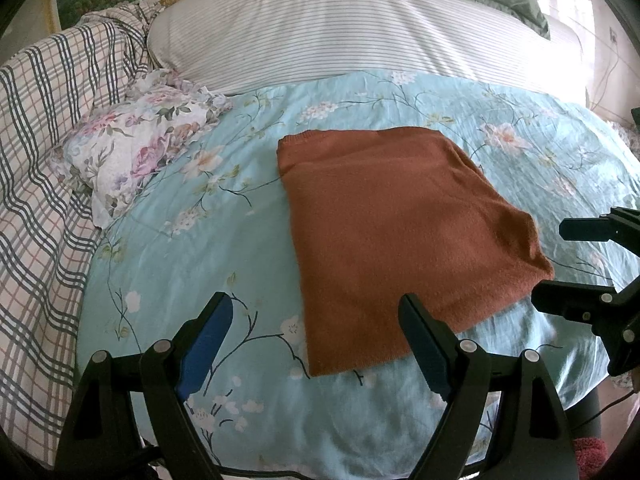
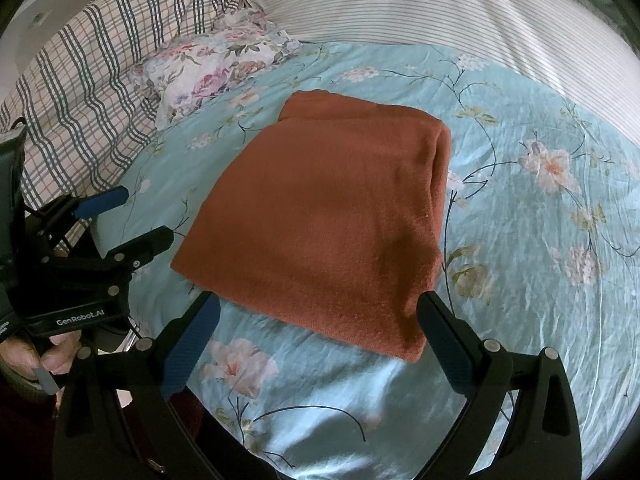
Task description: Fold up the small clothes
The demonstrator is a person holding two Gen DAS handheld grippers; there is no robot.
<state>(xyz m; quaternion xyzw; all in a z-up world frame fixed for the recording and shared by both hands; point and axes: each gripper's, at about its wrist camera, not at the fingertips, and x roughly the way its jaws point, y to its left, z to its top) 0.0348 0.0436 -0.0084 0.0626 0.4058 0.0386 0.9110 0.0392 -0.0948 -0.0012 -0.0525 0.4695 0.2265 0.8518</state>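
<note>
— At mid-frame in both views, what lay there?

— A rust sweater (image 1: 392, 232), folded into a rough rectangle, flat on the floral sheet (image 1: 200, 208) of the bed. Its thick doubled edge ran down the right side in the right wrist view, and a second layer peeked out at the far end.

— And the claws?

— Both stood apart and empty. The left claw (image 1: 316, 344) hung over the near edge of the sweater, one finger above bare sheet at lower left, the other above the cloth's near corner. The right claw (image 2: 320, 344) straddled the near right corner, its jaws wide; neither looked to be touching the fabric, though I couldn't be sure at the tips.

— Which step was that, then?

— I judged it a pause between folds, or the end of one: the piece was already compact, with nothing gripped. Whether another fold was wanted I couldn't tell.

— If it was?

— Each claw would need to drop onto a near corner, pinch through all the layers, then carry that edge toward the top of the frame and lay it on the far edge. The knit looked soft and thick, so a shallow pinch would probably catch only the top layer and drag the stack askew.

— Anything else about?

— A flowered pillow (image 1: 136, 140) at upper left, a plaid quilt (image 1: 36, 160) along the left edge, and a striped cover (image 1: 320, 28) across the top, all well apart from the sweater.
</note>
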